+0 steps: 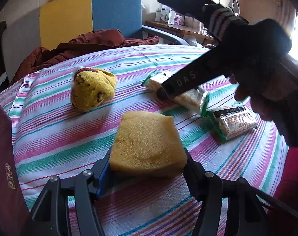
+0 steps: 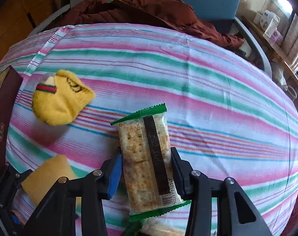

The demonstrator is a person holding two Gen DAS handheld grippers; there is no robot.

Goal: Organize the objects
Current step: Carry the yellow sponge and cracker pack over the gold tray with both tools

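Observation:
My left gripper (image 1: 147,169) is shut on a yellow sponge (image 1: 147,141) and holds it just above the striped tablecloth (image 1: 56,137). My right gripper (image 2: 147,167) is shut on a cracker packet (image 2: 147,157) with green ends; from the left wrist view that gripper (image 1: 164,92) hangs over the packet (image 1: 188,96). A second cracker packet (image 1: 231,122) lies on the cloth to the right. A yellow sock (image 1: 91,90) lies at the left; it also shows in the right wrist view (image 2: 58,100). The sponge (image 2: 48,179) shows at lower left there.
A dark red box (image 1: 3,167) stands at the table's left edge, also visible in the right wrist view (image 2: 3,106). A maroon jacket (image 2: 145,9) lies on the chair (image 1: 115,11) behind the table. Another packet (image 2: 158,228) lies under the right gripper.

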